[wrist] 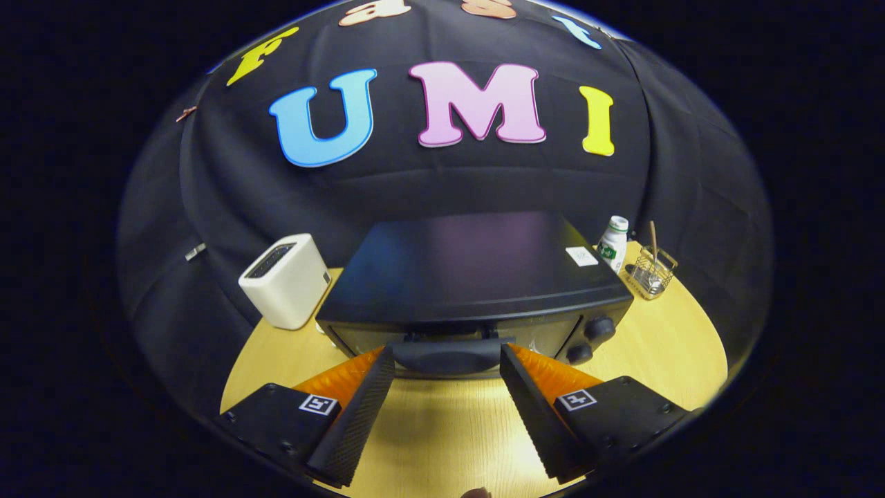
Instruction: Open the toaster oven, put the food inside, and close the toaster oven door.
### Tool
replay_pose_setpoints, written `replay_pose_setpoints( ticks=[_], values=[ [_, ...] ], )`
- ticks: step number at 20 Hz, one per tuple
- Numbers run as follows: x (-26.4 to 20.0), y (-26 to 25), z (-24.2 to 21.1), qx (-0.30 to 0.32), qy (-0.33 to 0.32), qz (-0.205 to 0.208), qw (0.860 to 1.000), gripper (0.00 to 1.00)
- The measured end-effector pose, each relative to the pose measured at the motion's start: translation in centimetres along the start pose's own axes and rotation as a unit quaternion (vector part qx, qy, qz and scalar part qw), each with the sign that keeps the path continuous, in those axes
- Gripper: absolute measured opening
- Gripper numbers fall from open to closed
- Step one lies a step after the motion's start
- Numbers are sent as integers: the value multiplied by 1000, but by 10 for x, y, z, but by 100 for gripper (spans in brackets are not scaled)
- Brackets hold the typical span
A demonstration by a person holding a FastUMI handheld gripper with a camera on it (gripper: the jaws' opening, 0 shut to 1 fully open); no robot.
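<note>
- The gripper [447, 356] hangs above the front edge of the black box-shaped toaster oven [470, 273], fingers spread wide apart.
- The oven's dark, rounded door handle [447, 354] lies between the two fingertips; each tip sits at one end of it, and contact cannot be judged from this angle.
- The oven door appears closed; its glass front is seen at a steep slant and mostly hidden under the handle and the fingers, so nothing inside can be made out.
- Two round black knobs [590, 339] show at the oven's right front corner, the lower one partly cut off by the right finger.
- A small white sticker [581, 256] sits on the oven's top near its back right corner; its print is too small to tell.
- The oven stands on a pale wooden table [449, 429].
- Left of the oven, just beside it, stands a white, rounded slot toaster [285, 280].
- Right of and behind the oven are a white bottle with a green label [612, 243] and a small wire basket [650, 272] with a thin stick rising from it; the basket's contents are unclear.
</note>
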State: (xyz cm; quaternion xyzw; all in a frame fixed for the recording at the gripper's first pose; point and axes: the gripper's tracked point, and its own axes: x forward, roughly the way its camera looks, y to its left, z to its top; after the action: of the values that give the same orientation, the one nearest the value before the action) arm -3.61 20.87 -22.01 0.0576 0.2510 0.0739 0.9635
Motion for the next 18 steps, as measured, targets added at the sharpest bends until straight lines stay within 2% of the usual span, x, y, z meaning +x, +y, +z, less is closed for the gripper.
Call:
replay_pose_setpoints(
  ticks=[8, 18],
  values=[
    [-48, -5, 84, -29, -102, 30, 994, 99],
    [-117, -67, 178, -69, -214, 29, 974, 98]
  ],
)
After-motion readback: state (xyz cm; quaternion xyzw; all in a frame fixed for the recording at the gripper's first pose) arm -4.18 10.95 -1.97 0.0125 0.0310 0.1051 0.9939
